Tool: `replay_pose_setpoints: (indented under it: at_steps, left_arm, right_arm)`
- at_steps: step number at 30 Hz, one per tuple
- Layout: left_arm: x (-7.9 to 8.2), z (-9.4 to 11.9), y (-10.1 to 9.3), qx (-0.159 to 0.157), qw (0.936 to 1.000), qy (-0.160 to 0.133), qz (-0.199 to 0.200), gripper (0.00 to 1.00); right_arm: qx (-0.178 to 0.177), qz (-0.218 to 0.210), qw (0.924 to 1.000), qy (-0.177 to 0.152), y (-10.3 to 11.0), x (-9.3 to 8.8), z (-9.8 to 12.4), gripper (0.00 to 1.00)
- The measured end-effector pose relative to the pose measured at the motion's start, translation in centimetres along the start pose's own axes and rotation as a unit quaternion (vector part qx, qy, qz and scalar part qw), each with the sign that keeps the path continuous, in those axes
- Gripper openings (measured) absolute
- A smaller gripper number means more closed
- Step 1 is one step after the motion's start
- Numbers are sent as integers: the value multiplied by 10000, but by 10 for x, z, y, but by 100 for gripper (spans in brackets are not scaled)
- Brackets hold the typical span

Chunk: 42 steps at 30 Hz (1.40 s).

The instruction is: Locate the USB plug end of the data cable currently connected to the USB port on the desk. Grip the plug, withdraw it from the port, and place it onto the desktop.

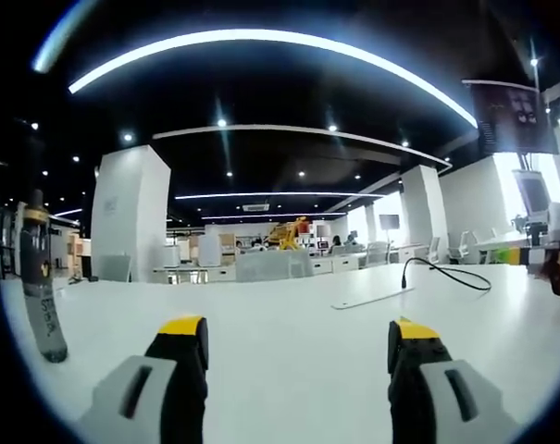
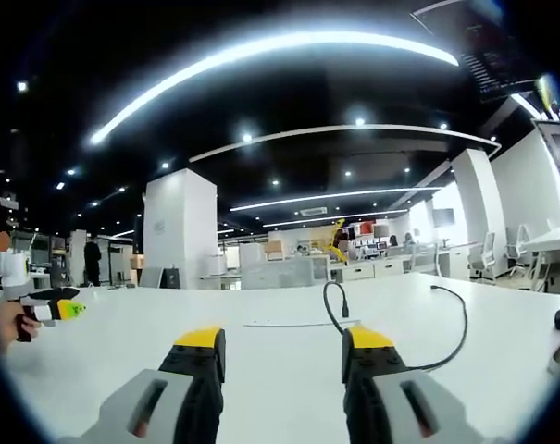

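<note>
In the right gripper view, the right gripper with yellow-tipped black jaws is nearest, above the white desk; its jaws are spread apart and hold nothing. Just beyond the right jaw tip, the thin black data cable rises from the desk in a small arch, and its dark plug end points down at a flat, pale panel in the desk, where the port probably sits. I cannot tell from here how deep the plug sits. The cable then curves right in a wide loop, and its other end lies loose on the surface. At the left edge, a hand holds the other gripper.

In the left gripper view, the left gripper also has its jaws open and empty, low over the desk. The cable is far away to the right. A dark bottle stands at the left.

I judge the cable light and soft, so it bends and gives no support. The plug is small, stiff and perhaps smooth. The hold should be on the hard plug body, near the port, with a straight pull upward.
</note>
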State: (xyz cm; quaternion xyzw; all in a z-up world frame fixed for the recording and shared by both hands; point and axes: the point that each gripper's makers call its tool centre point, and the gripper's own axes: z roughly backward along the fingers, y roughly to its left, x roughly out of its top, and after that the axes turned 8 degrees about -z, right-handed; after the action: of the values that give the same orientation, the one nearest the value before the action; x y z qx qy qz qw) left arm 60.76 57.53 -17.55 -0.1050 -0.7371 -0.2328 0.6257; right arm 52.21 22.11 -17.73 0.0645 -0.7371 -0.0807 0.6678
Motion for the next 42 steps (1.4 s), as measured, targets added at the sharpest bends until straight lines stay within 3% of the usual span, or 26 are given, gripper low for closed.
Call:
replay_pose_setpoints:
  at_steps: [11, 24, 42]
  left_arm:
    - [0, -2, 6, 18, 10000, 13, -40, 80]
    - [-1, -6, 16, -28, 9999, -3, -152, 81]
    - [9, -31, 3, -366, 9985, -157, -387, 82]
  right_arm:
    - [-10, -1, 10000, -19, 0, 1, -2, 52]
    - [144, 20, 9997, 175, 4, -3, -13, 50]
    - [250, 60, 9989, 390, -12, -5, -18, 46]
